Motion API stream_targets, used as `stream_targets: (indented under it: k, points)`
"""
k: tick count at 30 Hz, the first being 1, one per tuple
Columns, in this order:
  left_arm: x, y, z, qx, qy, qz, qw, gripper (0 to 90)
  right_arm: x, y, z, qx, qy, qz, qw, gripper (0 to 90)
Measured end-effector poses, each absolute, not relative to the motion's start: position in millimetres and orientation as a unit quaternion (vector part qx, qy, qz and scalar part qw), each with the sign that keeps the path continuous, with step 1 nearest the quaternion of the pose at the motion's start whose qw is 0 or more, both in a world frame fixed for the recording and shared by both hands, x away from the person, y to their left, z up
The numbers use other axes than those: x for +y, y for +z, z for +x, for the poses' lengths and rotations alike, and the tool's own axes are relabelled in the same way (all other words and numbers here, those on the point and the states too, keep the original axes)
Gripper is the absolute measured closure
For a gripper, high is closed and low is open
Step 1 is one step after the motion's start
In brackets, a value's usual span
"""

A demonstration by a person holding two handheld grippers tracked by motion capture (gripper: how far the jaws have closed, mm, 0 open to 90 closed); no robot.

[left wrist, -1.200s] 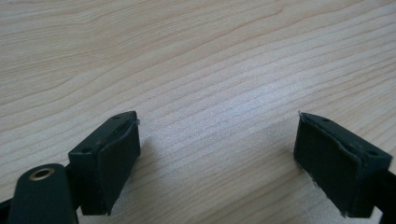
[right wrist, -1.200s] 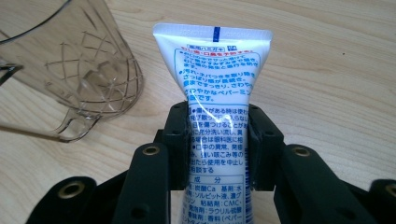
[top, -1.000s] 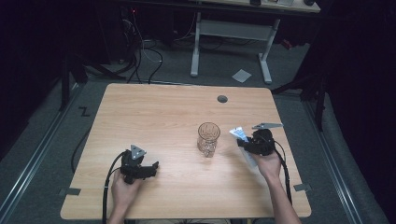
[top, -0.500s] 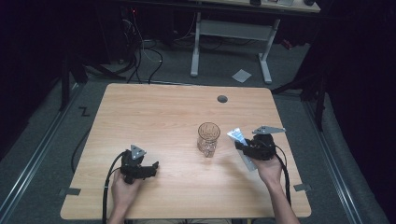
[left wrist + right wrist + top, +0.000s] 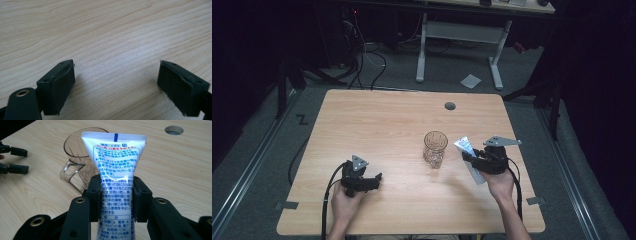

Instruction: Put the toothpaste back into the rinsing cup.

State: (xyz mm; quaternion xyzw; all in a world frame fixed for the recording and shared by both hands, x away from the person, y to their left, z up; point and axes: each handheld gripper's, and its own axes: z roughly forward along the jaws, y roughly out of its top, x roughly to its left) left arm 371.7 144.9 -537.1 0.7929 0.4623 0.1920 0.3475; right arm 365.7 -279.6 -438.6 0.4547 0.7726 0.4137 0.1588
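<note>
- Toothpaste tube [image 5: 114, 167], white with blue and red print, sits clamped between the two pads of the right hand-held gripper [image 5: 117, 200]; the jaws press on its sides at about mid-length, and its flat crimped end points away from the gripper's camera.
- From the high view, the right hand-held gripper [image 5: 476, 161] is at the right part of the wooden surface [image 5: 382, 125], with the tube [image 5: 466, 148] sticking out of it toward the far left and another stretch of it showing below the gripper body.
- Clear cut-pattern glass mug [image 5: 435, 148] stands upright on the surface just to the left of the tube; in the right gripper view the mug [image 5: 75, 162] is behind the tube, handle toward the camera, and partly hidden by it.
- Left hand-held gripper [image 5: 374, 179] rests low at the near left of the surface, well apart from the mug; its jaws stand wide apart with only bare wood between them, released and grasping nothing [image 5: 116, 82].
- Round cable hole [image 5: 450, 106] lies in the far part of the surface, beyond the mug.
</note>
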Motion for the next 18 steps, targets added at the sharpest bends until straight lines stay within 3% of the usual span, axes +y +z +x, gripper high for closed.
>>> stream_targets:
  k: [18]
  points:
    - [145, -537, 372, 0.462, 0.192, 0.793, 0.347, 14.8, -262, -420, 362, 0.776, 0.436, 0.425, 0.163, 65.2]
